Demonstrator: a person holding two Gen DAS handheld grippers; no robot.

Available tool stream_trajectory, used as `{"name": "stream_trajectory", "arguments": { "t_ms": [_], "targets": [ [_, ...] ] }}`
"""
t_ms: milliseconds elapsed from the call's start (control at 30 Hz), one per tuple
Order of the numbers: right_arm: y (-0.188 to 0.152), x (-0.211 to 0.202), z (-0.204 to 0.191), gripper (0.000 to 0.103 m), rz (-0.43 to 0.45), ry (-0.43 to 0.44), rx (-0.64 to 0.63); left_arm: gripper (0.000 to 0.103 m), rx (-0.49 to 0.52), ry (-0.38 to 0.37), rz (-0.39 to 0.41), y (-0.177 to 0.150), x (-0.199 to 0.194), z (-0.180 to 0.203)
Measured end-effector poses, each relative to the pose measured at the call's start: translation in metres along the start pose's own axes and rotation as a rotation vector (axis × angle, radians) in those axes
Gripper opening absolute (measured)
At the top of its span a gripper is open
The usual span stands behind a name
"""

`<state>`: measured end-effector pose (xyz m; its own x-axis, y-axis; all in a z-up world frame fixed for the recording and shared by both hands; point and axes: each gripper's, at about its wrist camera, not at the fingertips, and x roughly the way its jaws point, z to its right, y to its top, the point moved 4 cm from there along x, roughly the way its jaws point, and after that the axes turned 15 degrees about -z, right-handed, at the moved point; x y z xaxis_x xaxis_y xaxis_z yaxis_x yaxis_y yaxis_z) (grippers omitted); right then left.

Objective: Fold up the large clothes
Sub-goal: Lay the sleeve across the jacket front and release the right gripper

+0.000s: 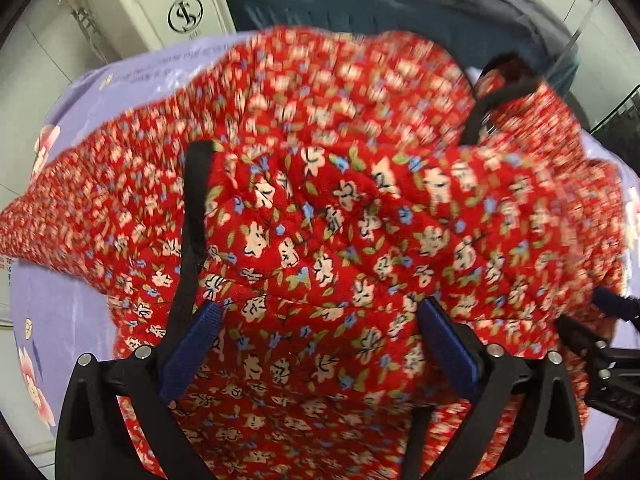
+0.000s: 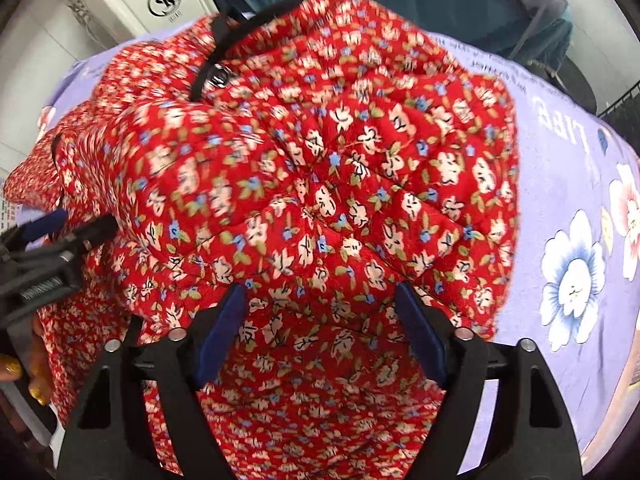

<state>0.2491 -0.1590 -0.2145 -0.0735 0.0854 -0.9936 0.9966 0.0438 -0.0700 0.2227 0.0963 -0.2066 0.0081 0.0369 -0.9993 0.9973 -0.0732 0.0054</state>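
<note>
A large red quilted garment with white and blue flowers and black trim (image 1: 340, 216) lies bunched on a lilac flowered sheet (image 1: 60, 312). My left gripper (image 1: 320, 320) is above it with its blue pads (image 1: 192, 344) wide apart and fabric lying between and under them. My right gripper (image 2: 320, 304) hovers over the same garment (image 2: 320, 184), its blue pads (image 2: 420, 332) also wide apart. Each gripper shows at the other view's edge: the right one (image 1: 608, 344), the left one (image 2: 48, 248). A black trim edge with a metal snap (image 2: 218, 74) shows at the garment's far side.
The lilac sheet (image 2: 560, 240) with big printed flowers covers the table. A beige machine with a round logo (image 1: 160, 8) stands beyond the far left corner. A dark blue cloth (image 1: 400, 4) lies behind the table. A hand with yellow nails (image 2: 24, 376) holds the left gripper.
</note>
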Motion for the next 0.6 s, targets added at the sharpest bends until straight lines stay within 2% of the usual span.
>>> {"name": "stream_trajectory", "arguments": {
  "t_ms": [133, 233, 367, 600],
  "targets": [
    [0.018, 0.018, -0.012, 0.089, -0.036, -0.076, -0.032, 0.098, 0.006, -0.039, 0.011, 0.002, 0.011, -0.005],
    [0.027, 0.024, -0.017, 0.093, -0.037, -0.103, -0.027, 0.098, 0.016, -0.018, 0.008, 0.003, 0.015, -0.004],
    [0.04, 0.031, -0.017, 0.097, 0.004, -0.12, -0.03, 0.099, 0.008, 0.009, 0.022, 0.009, 0.02, 0.001],
    [0.027, 0.034, -0.023, 0.097, 0.07, -0.143, -0.019, 0.099, -0.006, 0.022, 0.039, 0.003, 0.025, 0.009]
  ]
}}
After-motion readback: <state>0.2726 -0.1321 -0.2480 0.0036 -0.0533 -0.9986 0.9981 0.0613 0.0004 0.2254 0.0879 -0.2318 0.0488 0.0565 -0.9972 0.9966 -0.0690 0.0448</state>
